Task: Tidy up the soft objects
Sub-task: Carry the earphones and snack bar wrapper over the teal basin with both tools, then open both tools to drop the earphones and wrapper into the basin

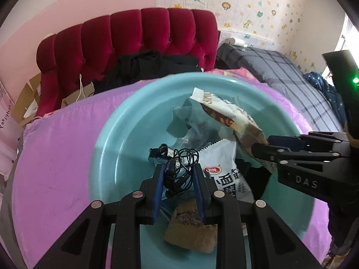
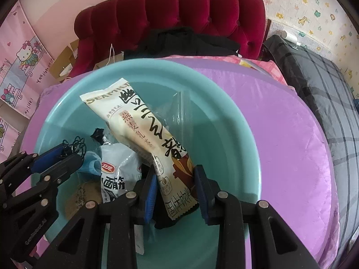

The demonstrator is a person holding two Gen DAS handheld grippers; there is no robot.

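A teal basin (image 1: 112,134) sits on a purple blanket and holds several soft items. My left gripper (image 1: 178,168) hangs over it, shut on a tangle of black earphone cable (image 1: 182,159). Under it lie a white snack packet (image 1: 224,170), a brown packet (image 1: 190,231) and a crumpled clear bag (image 1: 193,125). My right gripper (image 2: 175,169) is shut on the lower end of a long cream oat-drink packet (image 2: 143,121), which slants up to the left over the basin (image 2: 235,116). The right wrist view shows the left gripper (image 2: 69,152) low at the left, with the cable (image 2: 77,145) in it.
The purple blanket (image 2: 280,134) spreads around the basin on a bed. A red tufted headboard (image 2: 170,15) with black clothing (image 2: 190,42) stands behind. Dark plaid bedding (image 2: 325,89) lies at the right, paper bags (image 1: 29,98) at the left by a pink wall.
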